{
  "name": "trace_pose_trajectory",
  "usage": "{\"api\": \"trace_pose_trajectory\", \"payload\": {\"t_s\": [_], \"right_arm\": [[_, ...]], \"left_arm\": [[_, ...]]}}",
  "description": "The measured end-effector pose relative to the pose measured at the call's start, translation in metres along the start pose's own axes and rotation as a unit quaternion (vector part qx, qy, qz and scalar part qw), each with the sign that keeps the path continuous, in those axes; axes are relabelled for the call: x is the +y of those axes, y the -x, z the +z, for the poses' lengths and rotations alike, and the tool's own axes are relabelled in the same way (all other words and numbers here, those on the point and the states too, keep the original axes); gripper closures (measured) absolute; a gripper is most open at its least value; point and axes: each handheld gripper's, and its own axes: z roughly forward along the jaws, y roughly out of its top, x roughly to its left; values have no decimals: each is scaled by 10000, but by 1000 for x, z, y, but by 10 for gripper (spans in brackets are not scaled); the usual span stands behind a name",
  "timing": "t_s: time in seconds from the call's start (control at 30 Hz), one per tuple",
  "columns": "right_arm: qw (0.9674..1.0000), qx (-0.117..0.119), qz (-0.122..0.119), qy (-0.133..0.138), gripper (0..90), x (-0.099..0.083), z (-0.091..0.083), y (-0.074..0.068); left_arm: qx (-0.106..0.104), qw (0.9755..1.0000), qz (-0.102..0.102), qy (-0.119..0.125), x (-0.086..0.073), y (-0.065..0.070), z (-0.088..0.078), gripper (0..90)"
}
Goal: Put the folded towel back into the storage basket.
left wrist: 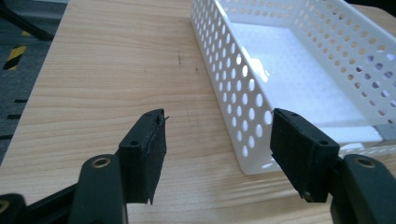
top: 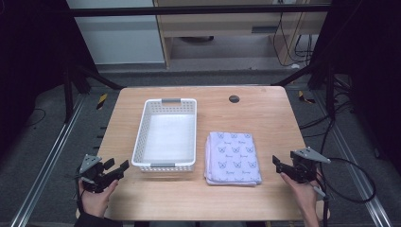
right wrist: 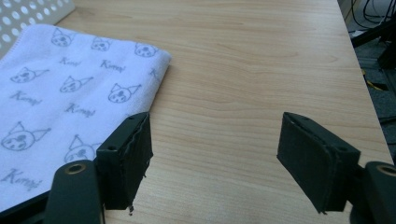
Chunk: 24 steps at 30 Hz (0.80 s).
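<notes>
Nearest, at the table's (top: 265, 118) front corners: left gripper (top: 116, 171) held in a hand (top: 97, 198), jaws spread wide and holding nothing, poised just off the near left corner of the white perforated basket (top: 166, 135); right gripper (top: 278, 163) likewise gaping, nothing between its jaws, beside the right edge of the folded cat-print towel (top: 232, 157). Farther in: towel lying flat on the wood, just right of the basket, not touching it. Beyond, near the far edge: a small dark round cap (top: 234, 99).
</notes>
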Motion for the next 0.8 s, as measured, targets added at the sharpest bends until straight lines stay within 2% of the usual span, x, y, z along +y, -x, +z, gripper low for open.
{"api": "trace_pose_trajectory", "payload": {"t_s": [0.13, 0.27, 0.37, 0.5, 0.57, 0.8], "right_arm": [[9999, 84, 5, 75, 272, 1, -3, 0], [9998, 144, -93, 133, 278, 3, -6, -4], [9997, 178, -101, 157, 279, 5, -7, -6], [9991, 268, -190, 279, 282, 12, -12, -12], [9987, 338, -139, 348, 289, 15, -14, -14], [9979, 426, -178, 455, 284, 30, -21, -15]], "left_arm": [[-95, 9999, 19, 29, 0, 4, -2, 355], [-172, 9992, 318, 140, 1, 17, -6, 364], [-214, 9989, 386, 180, 4, 21, -7, 365], [-310, 9981, 457, 260, 10, 29, -8, 370], [-342, 9978, 510, 266, 12, 33, -8, 376], [-487, 9964, 604, 344, 34, 49, -7, 375]]}}
